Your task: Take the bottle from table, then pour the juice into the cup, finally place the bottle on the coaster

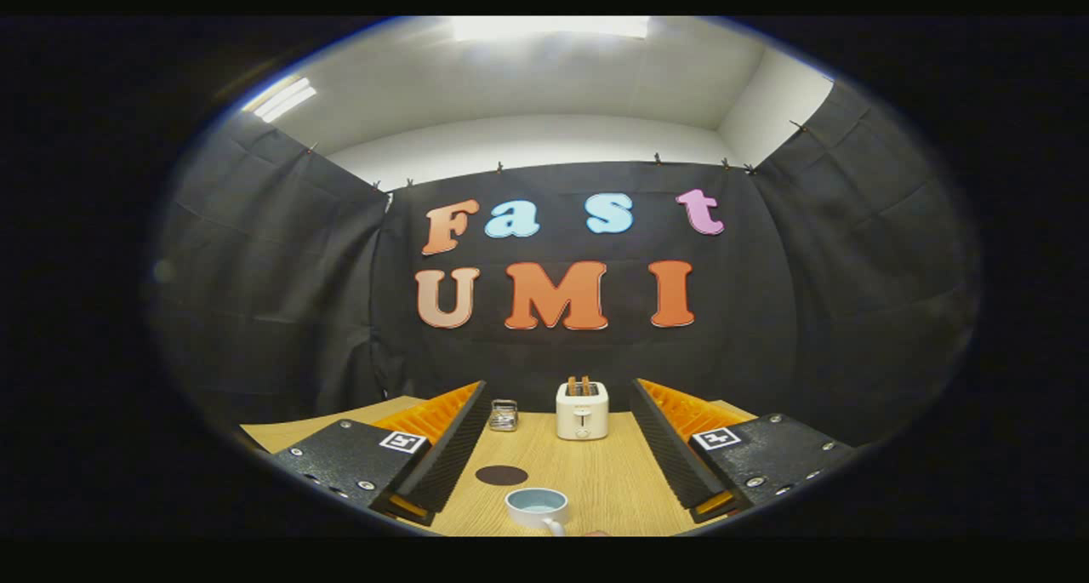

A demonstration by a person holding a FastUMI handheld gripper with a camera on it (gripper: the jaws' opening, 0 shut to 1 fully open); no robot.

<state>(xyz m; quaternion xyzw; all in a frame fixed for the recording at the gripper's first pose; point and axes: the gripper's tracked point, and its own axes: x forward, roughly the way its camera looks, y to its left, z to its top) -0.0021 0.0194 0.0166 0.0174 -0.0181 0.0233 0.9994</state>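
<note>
Two jaws wide apart and empty, cup (pixel 537 507) upright between them, handle toward the gripper (pixel 553 464), coaster (pixel 501 475) beside it.

Gripper-mounted fisheye view, looking level along the spread tool (pixel 557 455) fingers, low over the surface (pixel 595 472), toward the far wall.

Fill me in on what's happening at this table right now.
A hand-held claw hangs open over a wooden table, gripping nothing. Between its fingers lie a white cup and, just beyond it, a dark round coaster. Farther back stand a toaster and a small wire rack. No pouring has started.
</note>
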